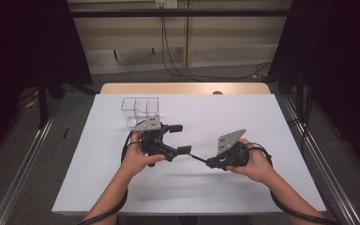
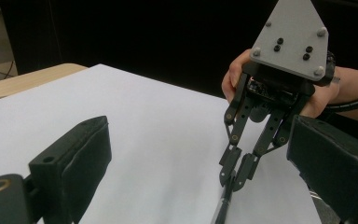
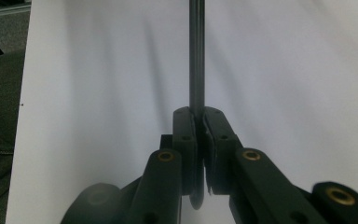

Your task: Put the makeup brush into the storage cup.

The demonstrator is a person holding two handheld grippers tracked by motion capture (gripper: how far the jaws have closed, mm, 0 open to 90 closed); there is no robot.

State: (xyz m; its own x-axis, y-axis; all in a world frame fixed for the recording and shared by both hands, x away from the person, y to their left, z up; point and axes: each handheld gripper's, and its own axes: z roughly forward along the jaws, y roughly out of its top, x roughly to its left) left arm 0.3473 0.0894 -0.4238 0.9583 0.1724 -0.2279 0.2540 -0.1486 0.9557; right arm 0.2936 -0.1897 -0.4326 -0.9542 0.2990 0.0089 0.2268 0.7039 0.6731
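Hands hold one tool each above the white-covered desk (image 1: 243,112), toward its near edge. Right tool (image 1: 211,163) is clamped on a thin dark rod (image 3: 196,56); its jaws are closed tight on the rod's end, and the rod runs out from the jaw tips across the middle of the desk toward the left tool (image 1: 180,138). Left tool's jaws stand wide apart with nothing pressed between them. Clear plastic container (image 1: 139,110) stands beyond the left tool, near the far left corner.
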